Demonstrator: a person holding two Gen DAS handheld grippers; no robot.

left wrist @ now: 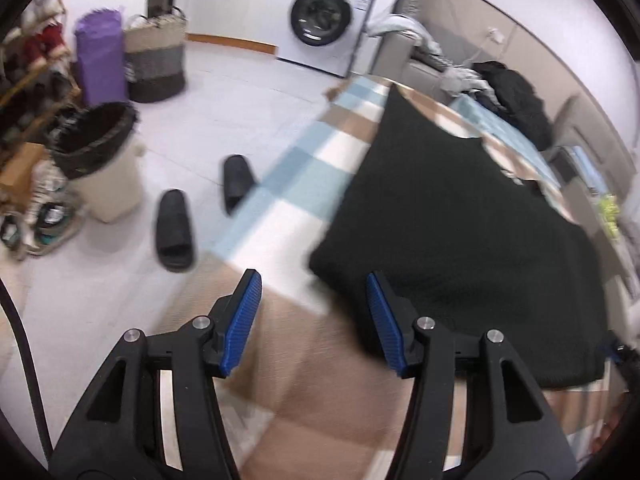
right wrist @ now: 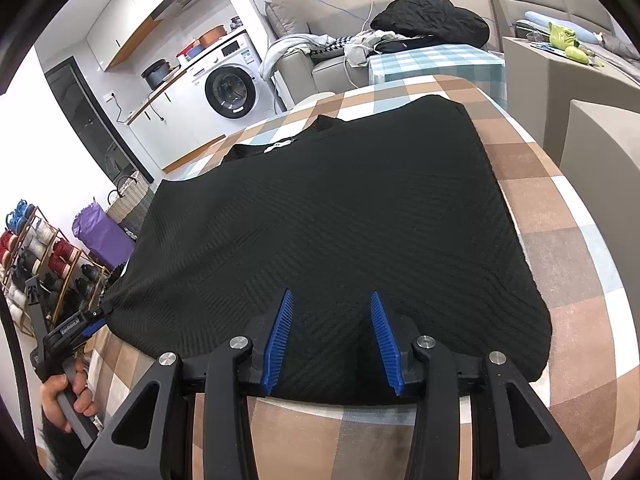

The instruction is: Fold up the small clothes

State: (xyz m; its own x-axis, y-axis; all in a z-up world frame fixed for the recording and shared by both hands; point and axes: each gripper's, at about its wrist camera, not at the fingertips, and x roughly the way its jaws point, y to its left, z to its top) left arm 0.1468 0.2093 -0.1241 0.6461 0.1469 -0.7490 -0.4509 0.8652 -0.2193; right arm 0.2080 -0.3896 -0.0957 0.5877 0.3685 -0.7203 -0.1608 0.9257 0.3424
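A black knit garment [right wrist: 332,232] lies spread flat on the checked tablecloth [right wrist: 560,216], its collar toward twelve o'clock in the right wrist view; the right gripper [right wrist: 331,300] hovers over the near hem at six o'clock with its blue pads [right wrist: 386,340] parted and nothing between them. The left gripper [left wrist: 314,280] is also spread wide and empty, over the cloth with the garment's corner at its two o'clock; black slippers [left wrist: 174,232] lie on the floor at ten o'clock.

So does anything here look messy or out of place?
Mostly the floor: two black slippers lie apart at different angles. The black garment lies fairly flat on the checked cloth.
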